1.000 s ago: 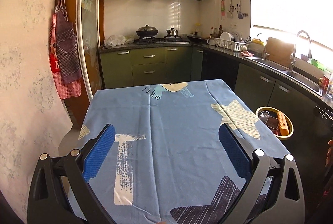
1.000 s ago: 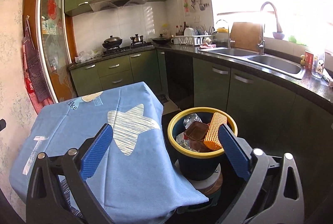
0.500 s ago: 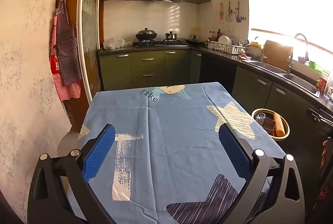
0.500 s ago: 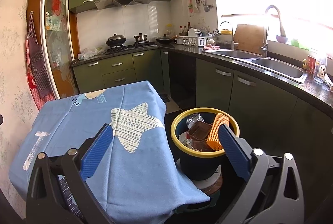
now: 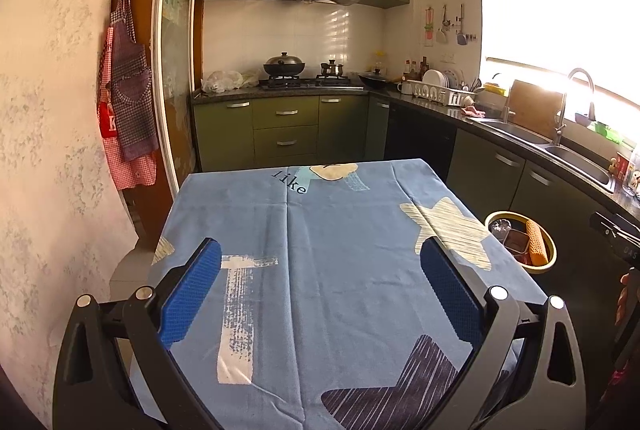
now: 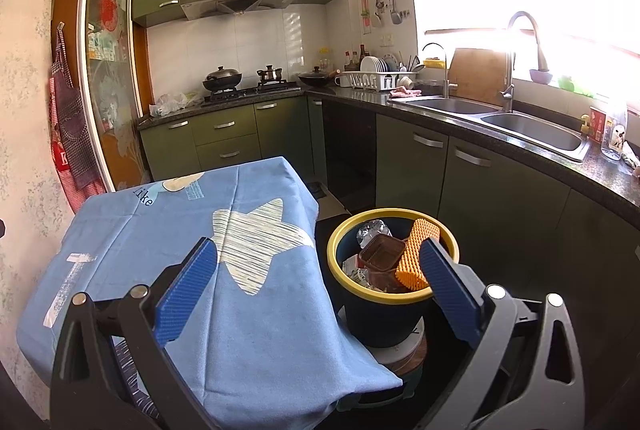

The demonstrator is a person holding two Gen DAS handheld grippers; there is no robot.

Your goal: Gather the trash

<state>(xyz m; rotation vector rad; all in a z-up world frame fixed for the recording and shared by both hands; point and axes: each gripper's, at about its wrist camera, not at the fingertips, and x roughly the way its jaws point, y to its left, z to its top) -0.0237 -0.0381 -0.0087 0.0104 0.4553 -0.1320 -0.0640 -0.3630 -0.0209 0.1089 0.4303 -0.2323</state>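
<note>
**Both grippers pull back, bin holds the trash**

The left gripper (image 5: 320, 286) hangs wide and empty over the blue tablecloth (image 5: 320, 262); the right gripper (image 6: 318, 278) is equally wide, holding nothing, above the table's right edge. Over the last second both views have drawn back and risen slightly, so the trash bin (image 6: 450, 242), on the floor right of the table, looks smaller. It holds an orange mesh piece (image 6: 414, 258), a brown container (image 6: 380, 254) and crumpled plastic. No litter shows on the cloth, so collecting seems finished. The cloth reads "like" (image 5: 291, 183); other labels are too small.

Trash-filled bin (image 6: 384, 306) beside draped table (image 6: 256, 310)
</note>
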